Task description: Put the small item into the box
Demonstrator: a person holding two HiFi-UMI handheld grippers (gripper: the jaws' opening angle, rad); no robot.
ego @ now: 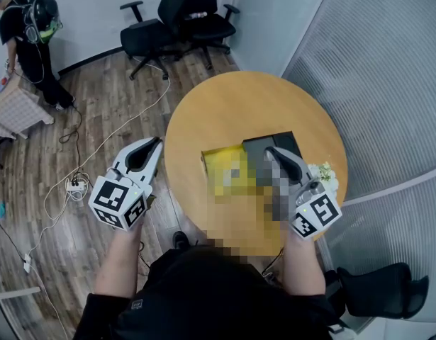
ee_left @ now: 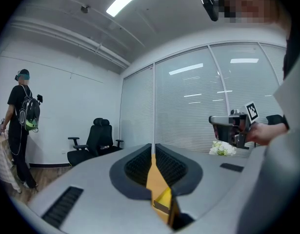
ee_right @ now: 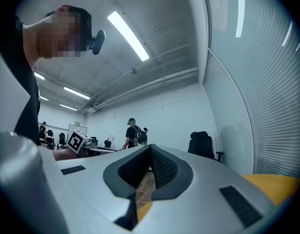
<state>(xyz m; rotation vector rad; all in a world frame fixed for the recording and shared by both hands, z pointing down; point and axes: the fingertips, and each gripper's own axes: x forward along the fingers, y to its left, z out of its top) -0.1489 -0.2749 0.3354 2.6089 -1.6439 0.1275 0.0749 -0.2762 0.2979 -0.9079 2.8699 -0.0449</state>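
Note:
On the round wooden table lies an open yellow box with a black part beside it. A small bunch of white flowers rests at the table's right edge; the left gripper view shows the flowers too. My left gripper hangs off the table's left side, above the floor, shut and holding nothing. My right gripper hovers over the black part, just left of the flowers, also shut and holding nothing. In their own views, the left gripper and the right gripper show jaws meeting at the tips.
Two black office chairs stand beyond the table, and another chair sits at the bottom right. A person stands far left by a small cloth-covered table. Cables and a power strip lie on the wooden floor. Glass walls with blinds close the right side.

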